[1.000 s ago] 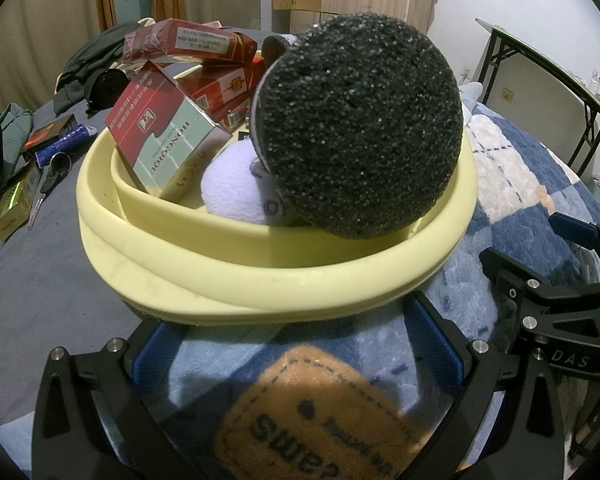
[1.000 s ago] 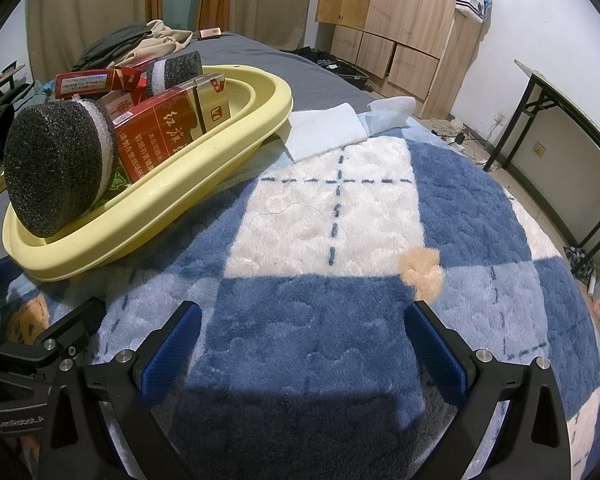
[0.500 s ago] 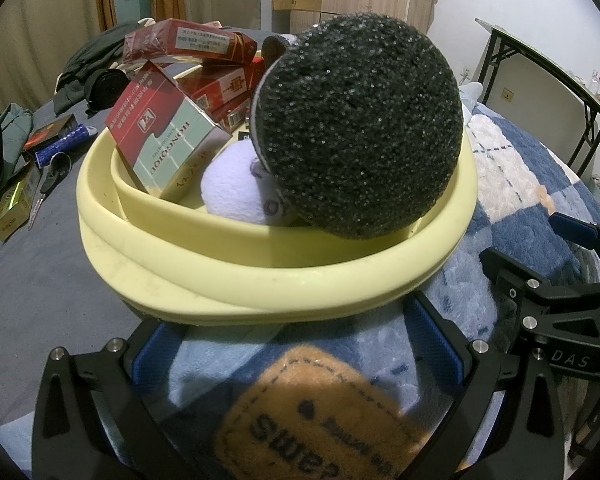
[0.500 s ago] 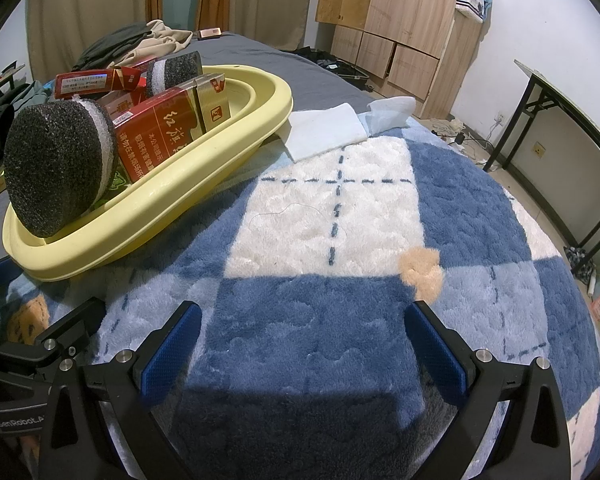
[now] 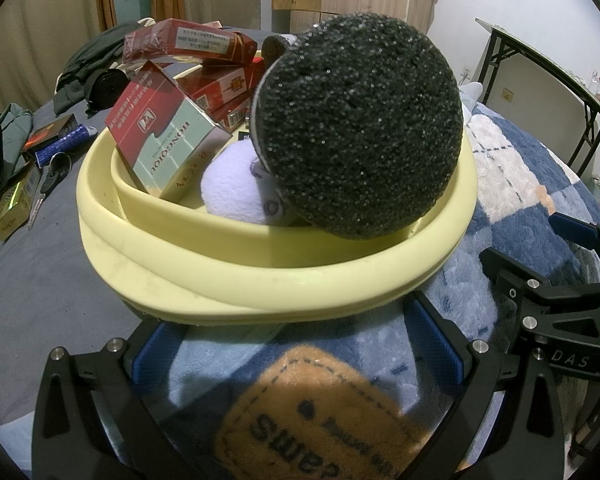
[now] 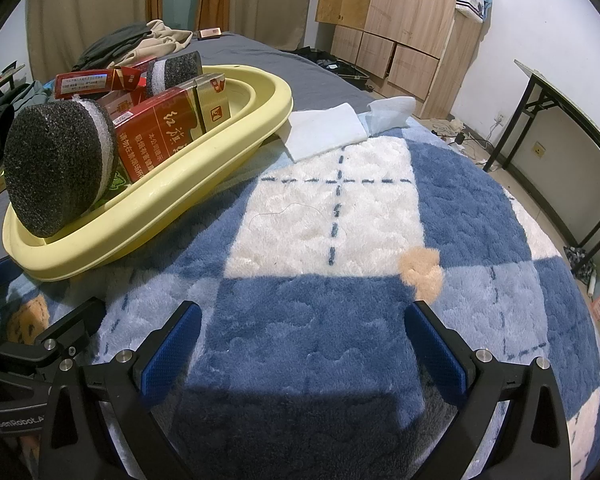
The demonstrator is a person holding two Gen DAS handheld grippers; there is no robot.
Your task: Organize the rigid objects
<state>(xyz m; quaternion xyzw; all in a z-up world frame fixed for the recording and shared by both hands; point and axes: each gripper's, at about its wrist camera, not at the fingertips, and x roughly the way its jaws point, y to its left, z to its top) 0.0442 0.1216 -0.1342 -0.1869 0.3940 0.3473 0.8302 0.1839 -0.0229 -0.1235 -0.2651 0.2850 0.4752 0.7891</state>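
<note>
Both grippers rest low over the checked blanket (image 6: 332, 208) on the bed, jaws spread and empty. The yellow tub (image 5: 260, 276) sits just ahead of the left gripper (image 5: 296, 344), holding a black sponge (image 5: 360, 128), red boxes (image 5: 160, 136) and what looks like a white plush toy (image 5: 232, 184). The right gripper (image 6: 300, 344) faces bare blanket.

Just ahead of the left gripper (image 5: 296, 344), a yellow basin (image 5: 268, 276) holds a round black sponge (image 5: 360, 128) tilted on edge against red cigarette cartons (image 5: 164, 128) and a white plush (image 5: 236, 184).
</note>
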